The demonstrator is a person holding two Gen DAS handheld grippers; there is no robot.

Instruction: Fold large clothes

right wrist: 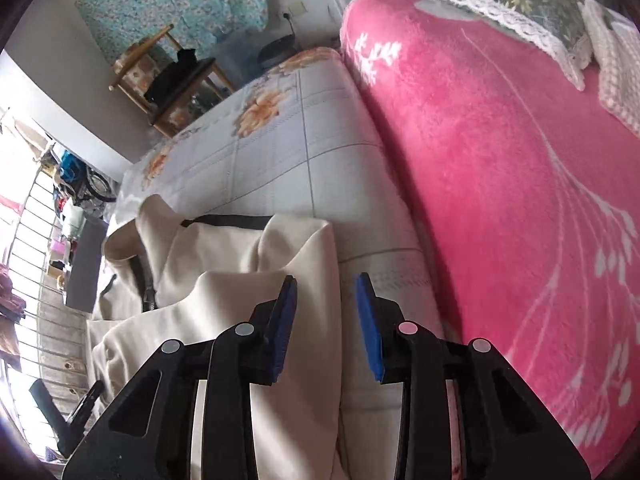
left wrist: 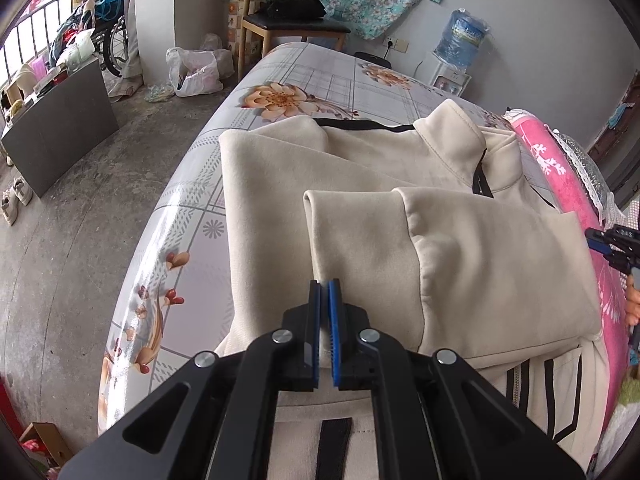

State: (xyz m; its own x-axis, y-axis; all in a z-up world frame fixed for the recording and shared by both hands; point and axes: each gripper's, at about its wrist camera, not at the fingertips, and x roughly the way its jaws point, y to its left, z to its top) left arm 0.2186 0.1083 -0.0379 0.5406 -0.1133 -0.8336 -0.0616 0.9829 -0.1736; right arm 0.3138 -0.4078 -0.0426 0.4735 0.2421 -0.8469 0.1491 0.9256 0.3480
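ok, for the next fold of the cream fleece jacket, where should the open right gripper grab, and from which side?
Probably the jacket's long edge beside the bare floral bedsheet. There the cloth ends in one clean line with flat sheet next to it, and the right gripper is open above it. Come down from above on the pink blanket's side, one finger over the cloth and one sliding under.

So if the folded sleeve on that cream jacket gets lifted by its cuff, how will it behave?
Probably floppy: the sleeve drapes flat over the cream jacket, so it should hang from the pinch. Its fleece-like nap looks grippy rather than slippery. Likely light, though thick enough to drag the fold open.
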